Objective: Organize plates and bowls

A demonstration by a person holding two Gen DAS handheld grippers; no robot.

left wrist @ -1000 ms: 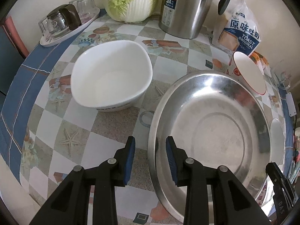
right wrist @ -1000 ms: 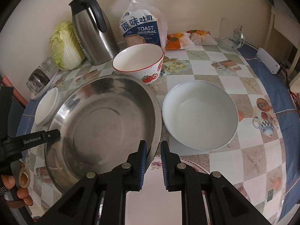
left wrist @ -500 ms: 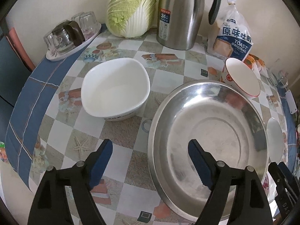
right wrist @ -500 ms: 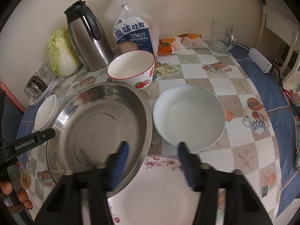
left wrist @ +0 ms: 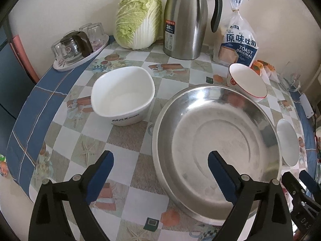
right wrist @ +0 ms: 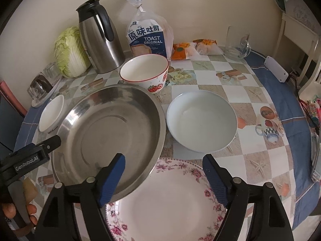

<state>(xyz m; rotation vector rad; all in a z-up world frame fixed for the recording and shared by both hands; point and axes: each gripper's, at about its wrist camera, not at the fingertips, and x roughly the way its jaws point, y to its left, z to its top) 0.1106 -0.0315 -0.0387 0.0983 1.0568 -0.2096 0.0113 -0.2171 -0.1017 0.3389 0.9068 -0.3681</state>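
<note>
A wide steel basin (left wrist: 216,140) (right wrist: 112,132) sits mid-table, its near edge overlapping a floral plate (right wrist: 166,200). Left of it is a white squarish bowl (left wrist: 122,98) (right wrist: 51,113). A strawberry-print bowl (left wrist: 247,83) (right wrist: 145,72) stands behind the basin, and a shallow white bowl (right wrist: 200,120) (left wrist: 287,142) lies to its right. My left gripper (left wrist: 160,156) straddles the basin's left rim, its jaws opening and its pads off the metal. My right gripper (right wrist: 164,158) hangs over the basin's right rim and the floral plate, jaws also opening, gripping nothing.
Along the back wall are a cabbage (left wrist: 138,18), a steel thermos jug (left wrist: 184,20) and a bag of toast (left wrist: 238,42). A tray of upturned glasses (left wrist: 78,44) is at the back left, and a glass mug (right wrist: 236,42) and snack packets (right wrist: 192,48) at the back right.
Both grippers went from nearly shut at the steel basin's rim to wide apart, letting the rim go. The left gripper also drew back and up; the right one stayed put.
</note>
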